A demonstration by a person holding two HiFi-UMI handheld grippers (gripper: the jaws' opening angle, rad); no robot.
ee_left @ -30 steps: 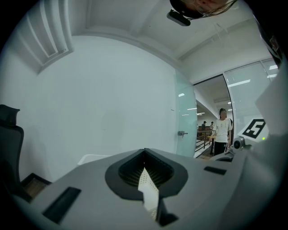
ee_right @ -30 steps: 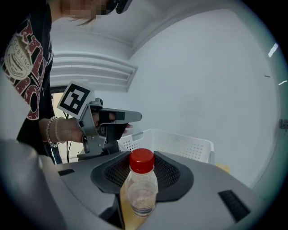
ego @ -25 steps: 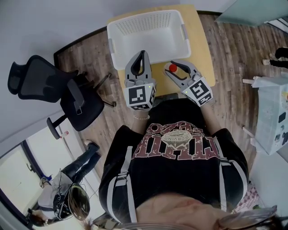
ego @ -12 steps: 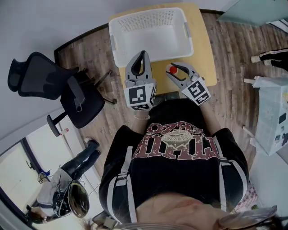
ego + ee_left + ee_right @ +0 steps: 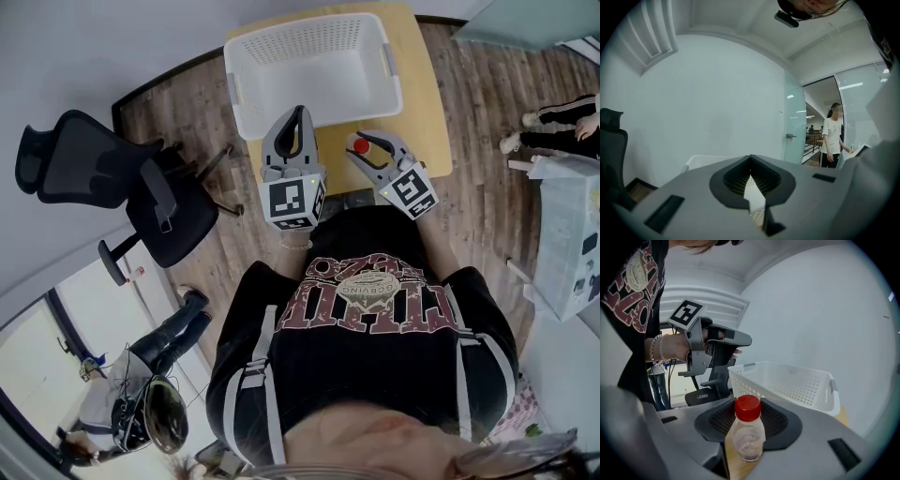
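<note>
A small clear bottle point(image 5: 748, 430) with a red cap stands upright between the jaws of my right gripper point(image 5: 748, 439), which is shut on it. From the head view the bottle point(image 5: 361, 145) and right gripper point(image 5: 367, 141) hover over the near edge of a wooden table point(image 5: 424, 103), just in front of a white perforated basket point(image 5: 314, 70). Beside it on the left, my left gripper point(image 5: 298, 120) is shut with nothing in it. In the left gripper view its tips point(image 5: 750, 161) meet, and the basket point(image 5: 705, 161) shows beyond them.
A black office chair point(image 5: 122, 192) stands left of the table. A glass door point(image 5: 793, 122) is ahead on the right, with a person point(image 5: 832, 138) standing in the doorway. A person's legs point(image 5: 562, 131) show at the right edge, above a white unit point(image 5: 567, 244).
The right gripper has tilted slightly, so more of the basket shows in its view; the bottle stays gripped. The right gripper's marker cube has left the left gripper view. A person walks in at right.
</note>
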